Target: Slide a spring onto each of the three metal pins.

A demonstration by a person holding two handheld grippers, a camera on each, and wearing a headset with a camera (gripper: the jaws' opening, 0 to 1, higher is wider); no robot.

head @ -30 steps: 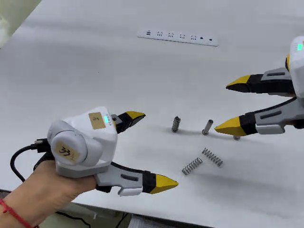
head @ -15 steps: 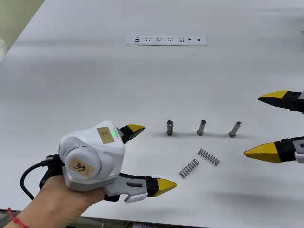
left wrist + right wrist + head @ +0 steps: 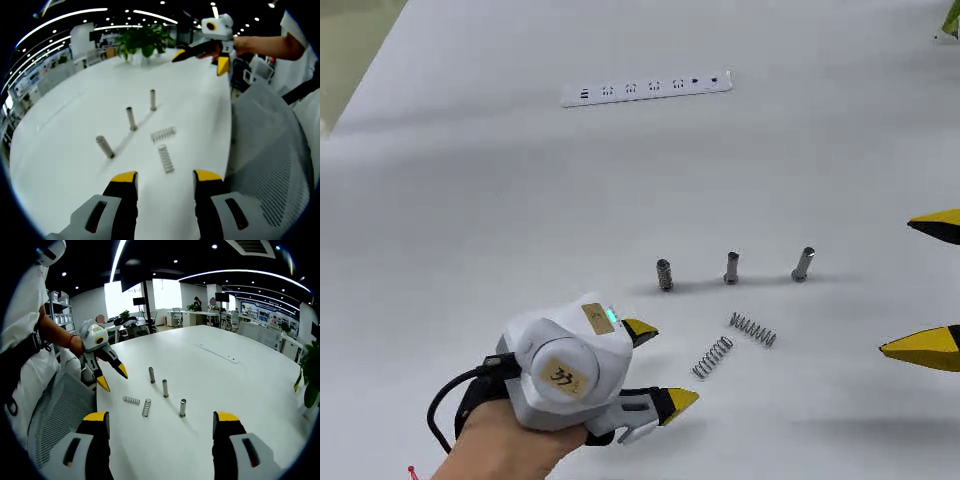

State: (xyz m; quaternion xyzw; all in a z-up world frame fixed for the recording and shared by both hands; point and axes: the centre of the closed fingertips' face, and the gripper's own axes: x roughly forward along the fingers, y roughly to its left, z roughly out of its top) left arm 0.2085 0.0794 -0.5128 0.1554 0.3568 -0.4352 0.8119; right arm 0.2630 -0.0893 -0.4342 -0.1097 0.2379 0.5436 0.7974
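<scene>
Three metal pins stand in a row on the white table. The left pin [image 3: 664,274] wears a spring; the middle pin [image 3: 731,267] and right pin [image 3: 803,264] are bare. In front of them lie two loose springs [image 3: 713,357] [image 3: 752,329]. My left gripper [image 3: 660,365] is open, just left of the nearer spring [image 3: 165,158], with nothing between its fingers. Off to the right of the pins, my right gripper [image 3: 930,285] is wide open and empty. In the right gripper view the pins [image 3: 164,388] and springs [image 3: 146,407] lie ahead of the right gripper [image 3: 161,417].
A white power strip [image 3: 647,88] lies flat at the far side of the table. A grey mesh chair [image 3: 270,150] stands by the table's near edge. Bare table surface [image 3: 500,200] surrounds the pins.
My right gripper has drawn back to the right, away from the right pin. My left gripper has come closer to the loose springs. The head camera has shifted too.
</scene>
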